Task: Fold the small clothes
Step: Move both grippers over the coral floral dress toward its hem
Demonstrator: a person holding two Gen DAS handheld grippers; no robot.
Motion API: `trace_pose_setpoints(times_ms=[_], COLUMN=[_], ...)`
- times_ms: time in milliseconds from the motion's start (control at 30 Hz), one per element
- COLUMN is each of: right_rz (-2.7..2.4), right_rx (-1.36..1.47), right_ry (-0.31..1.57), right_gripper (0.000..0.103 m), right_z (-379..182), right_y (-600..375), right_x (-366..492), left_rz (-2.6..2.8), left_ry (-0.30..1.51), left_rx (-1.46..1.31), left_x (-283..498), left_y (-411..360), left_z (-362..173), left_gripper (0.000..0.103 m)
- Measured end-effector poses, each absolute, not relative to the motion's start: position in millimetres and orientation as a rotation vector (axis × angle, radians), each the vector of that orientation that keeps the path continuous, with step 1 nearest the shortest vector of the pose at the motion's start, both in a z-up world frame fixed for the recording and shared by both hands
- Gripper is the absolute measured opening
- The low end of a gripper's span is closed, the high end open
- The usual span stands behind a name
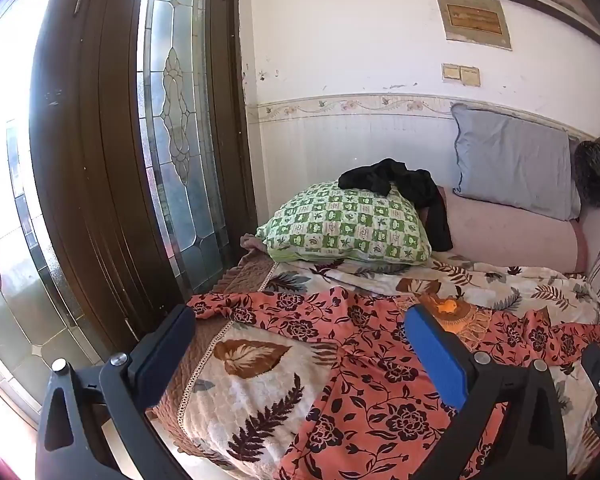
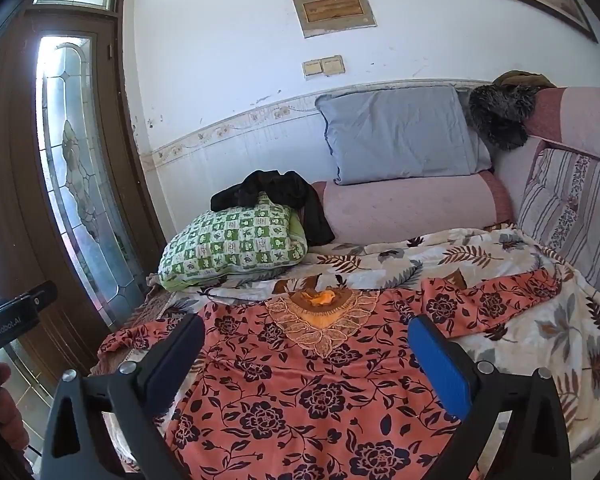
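A coral floral garment (image 2: 308, 392) with dark roses and an embroidered orange neckline (image 2: 324, 320) lies spread flat on the bed, sleeves out to both sides. It also shows in the left wrist view (image 1: 380, 368). My left gripper (image 1: 300, 344) is open and empty, hovering over the garment's left side. My right gripper (image 2: 306, 352) is open and empty above the garment's chest, below the neckline. The left sleeve (image 1: 228, 308) reaches the bed's left edge. The right sleeve (image 2: 500, 296) stretches toward the striped cushion.
A leaf-print blanket (image 2: 540, 344) covers the bed. A green checked pillow (image 2: 236, 248) with a black garment (image 2: 280, 196) on it lies behind. A grey pillow (image 2: 400, 136) leans on the wall. A stained-glass door (image 1: 172, 128) stands left. A striped cushion (image 2: 572, 208) is right.
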State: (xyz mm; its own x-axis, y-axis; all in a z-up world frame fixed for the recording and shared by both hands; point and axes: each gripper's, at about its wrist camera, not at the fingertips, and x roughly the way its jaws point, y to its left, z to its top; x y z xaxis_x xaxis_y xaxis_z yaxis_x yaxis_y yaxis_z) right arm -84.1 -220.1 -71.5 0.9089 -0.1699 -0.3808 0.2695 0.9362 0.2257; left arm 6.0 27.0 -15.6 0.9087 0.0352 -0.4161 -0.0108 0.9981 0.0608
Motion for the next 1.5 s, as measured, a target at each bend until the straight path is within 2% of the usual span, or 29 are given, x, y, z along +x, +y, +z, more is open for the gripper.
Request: trace_pose_setpoints(times_ms=[967, 1500], right_rz=[-0.262, -0.273], right_rx=[0.266, 0.370], right_ry=[0.336, 0.363], right_gripper=[0.103, 0.103], right_z=[-86.0, -103.2], right_y=[-237.8, -262.3], right_x=[-74.1, -57.3], left_rz=[-0.013, -0.040], left_ry=[0.463, 0.496], left_rx=[0.092, 0.133], left_x=[23.1, 42.7], left_y=[4.3, -24.8], left_z=[-30.0, -45.5], left_gripper=[0.103, 0.103])
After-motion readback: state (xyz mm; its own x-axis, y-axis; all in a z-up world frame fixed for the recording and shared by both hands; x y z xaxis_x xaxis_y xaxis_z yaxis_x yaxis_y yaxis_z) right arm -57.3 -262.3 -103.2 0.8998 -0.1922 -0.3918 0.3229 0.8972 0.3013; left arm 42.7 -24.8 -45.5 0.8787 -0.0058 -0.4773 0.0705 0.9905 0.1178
